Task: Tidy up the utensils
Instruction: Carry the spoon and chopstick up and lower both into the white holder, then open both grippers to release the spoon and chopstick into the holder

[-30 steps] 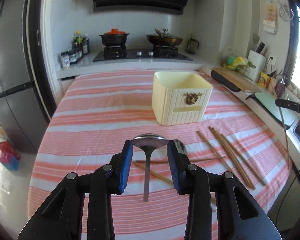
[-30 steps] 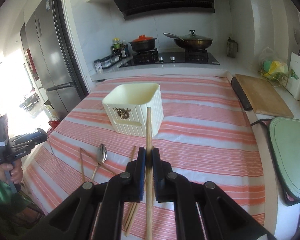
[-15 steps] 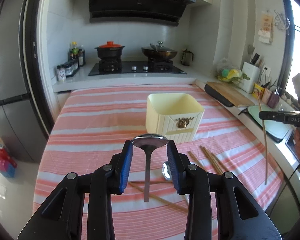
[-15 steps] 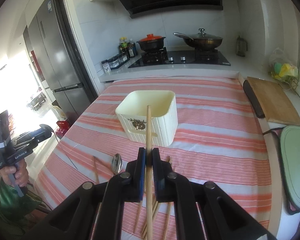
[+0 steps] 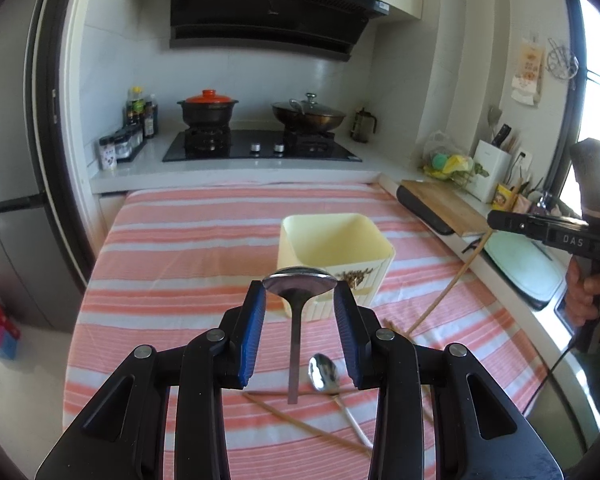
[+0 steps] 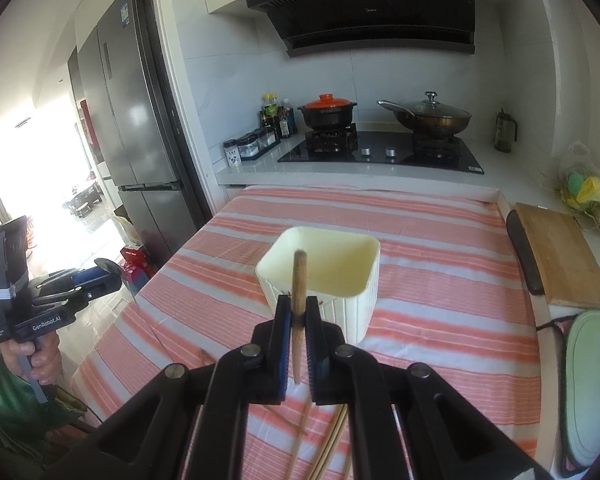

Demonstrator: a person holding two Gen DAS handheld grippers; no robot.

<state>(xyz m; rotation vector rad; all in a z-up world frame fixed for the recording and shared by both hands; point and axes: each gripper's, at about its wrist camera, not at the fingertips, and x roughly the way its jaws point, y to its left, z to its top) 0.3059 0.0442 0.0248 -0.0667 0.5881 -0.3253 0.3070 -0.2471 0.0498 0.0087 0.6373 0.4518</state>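
Note:
My left gripper (image 5: 299,286) is shut on a metal spoon (image 5: 298,285) by its bowl, handle hanging down, held above the striped tablecloth just short of the cream utensil box (image 5: 334,240). My right gripper (image 6: 298,308) is shut on a wooden chopstick (image 6: 299,280) that points at the cream box (image 6: 324,270). A second spoon (image 5: 324,370) and loose chopsticks (image 5: 300,426) lie on the cloth below. The right gripper (image 5: 540,228) with its chopstick shows at the right of the left wrist view. The left gripper (image 6: 100,276) shows at the left of the right wrist view.
The table (image 6: 440,240) has a pink striped cloth. A wooden cutting board (image 6: 560,256) and a green mat (image 6: 596,380) lie on the right counter. The stove (image 6: 380,152) with a pot and a wok stands behind. A fridge (image 6: 136,120) is at the left.
Both grippers have risen and tilted, so the box now sits lower and closer in each view. The chopstick's tip has swung up toward the box opening. Both grips are unchanged.

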